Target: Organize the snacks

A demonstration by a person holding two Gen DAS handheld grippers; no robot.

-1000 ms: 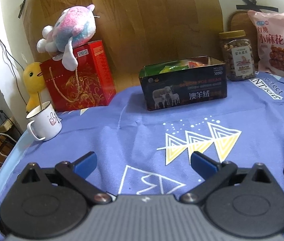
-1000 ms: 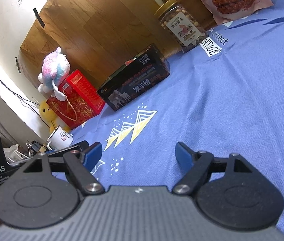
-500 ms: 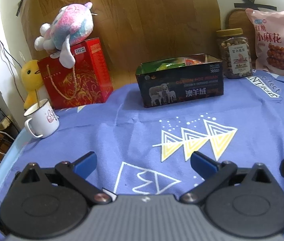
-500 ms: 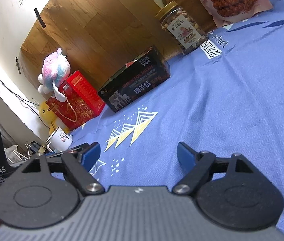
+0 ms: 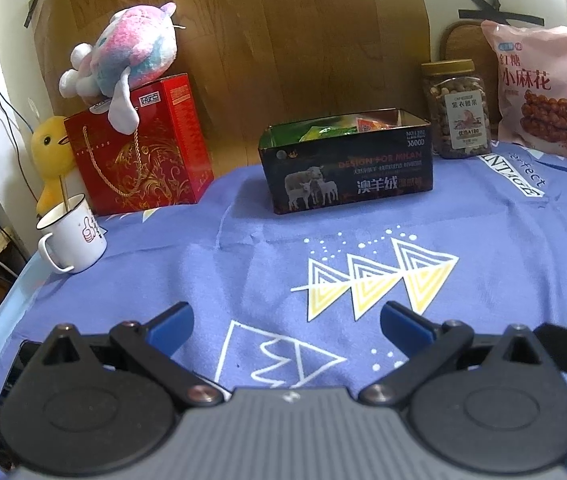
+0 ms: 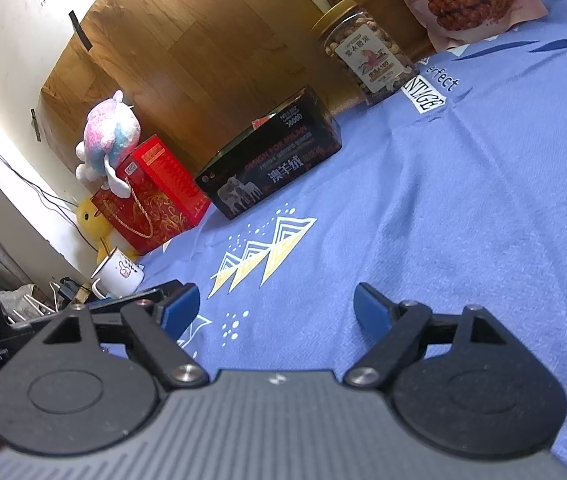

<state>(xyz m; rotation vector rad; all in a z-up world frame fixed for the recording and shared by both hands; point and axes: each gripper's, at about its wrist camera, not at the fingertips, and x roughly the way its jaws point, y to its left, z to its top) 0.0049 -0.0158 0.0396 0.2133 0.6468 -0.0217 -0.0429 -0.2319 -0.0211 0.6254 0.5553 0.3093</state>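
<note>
A dark open tin box [image 5: 347, 168] with sheep printed on its side stands at the back of the blue cloth and holds green and orange snack packets [image 5: 331, 130]. It also shows in the right wrist view [image 6: 271, 164]. A clear jar of nuts [image 5: 457, 110] with a gold lid stands right of the box, and a pink bag of twisted snacks [image 5: 543, 92] leans further right. My left gripper [image 5: 285, 322] is open and empty, low over the near cloth. My right gripper [image 6: 277, 306] is open and empty beside it.
A red gift bag [image 5: 139, 148] with a pink plush toy [image 5: 127, 56] on top stands at the back left. A yellow duck toy [image 5: 49, 152] and a white mug [image 5: 71, 234] sit near the table's left edge. A wooden board [image 5: 283, 32] backs the table.
Both grippers have drawn back slightly and tilted, so the box, jar and bag sit a little farther off. Both stay open and empty.
</note>
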